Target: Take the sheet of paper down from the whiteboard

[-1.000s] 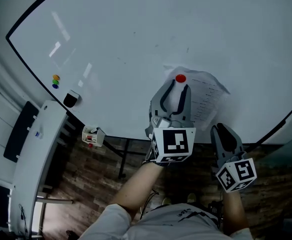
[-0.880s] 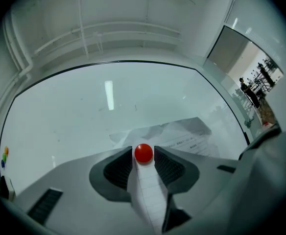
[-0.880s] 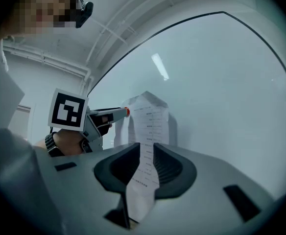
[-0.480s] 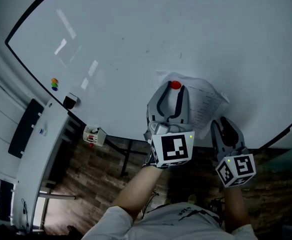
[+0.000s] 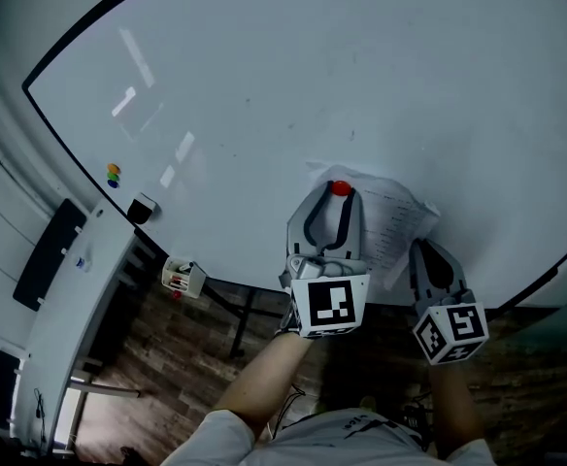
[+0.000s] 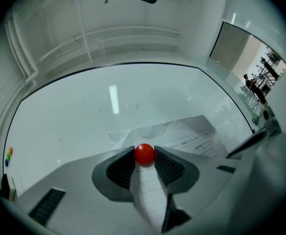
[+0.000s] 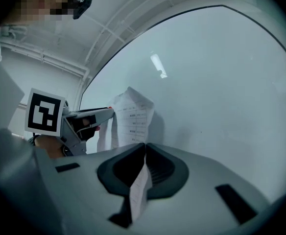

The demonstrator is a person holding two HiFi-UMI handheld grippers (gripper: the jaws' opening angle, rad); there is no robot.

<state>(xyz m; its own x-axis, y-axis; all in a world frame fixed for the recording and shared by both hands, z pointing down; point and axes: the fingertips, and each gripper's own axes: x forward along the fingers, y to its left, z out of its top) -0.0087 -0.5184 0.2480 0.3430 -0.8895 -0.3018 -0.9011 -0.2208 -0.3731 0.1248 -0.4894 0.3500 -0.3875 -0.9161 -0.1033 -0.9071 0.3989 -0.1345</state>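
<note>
Two tongs work on one sheet of paper [image 5: 397,217], which lies against the whiteboard [image 5: 361,85] in its lower right part.

1. Left tongs [image 5: 334,194]: in the left gripper view, the left tongs [image 6: 144,154] are clamped on a red magnet [image 6: 144,153]. One jaw tip touches each side of it. The magnet sits on the upper part of the sheet [image 6: 192,136], where the paper is creased. A strip of the sheet runs down between the two jaws towards the camera.

2. Right tongs [image 5: 422,252]: these sit just to the right of the left tongs and lower on the sheet, at its bottom edge. In the right gripper view, the jaws of the right tongs [image 7: 144,146] are closing. A fold of the sheet's edge stands between the pads, and they pinch it.

3. Position of the sheet: it lies between the two tongs, with the magnet [image 5: 339,188] at its top and the right tongs at its bottom.

4. Orientation: in the right gripper view, the sheet [image 7: 133,114] stands upright on the whiteboard [image 7: 221,82]. Its long axis runs up and down the board, and the printed lines run across it. The upper end points at the magnet. The lower end bends off the board surface towards the right tongs.
</note>
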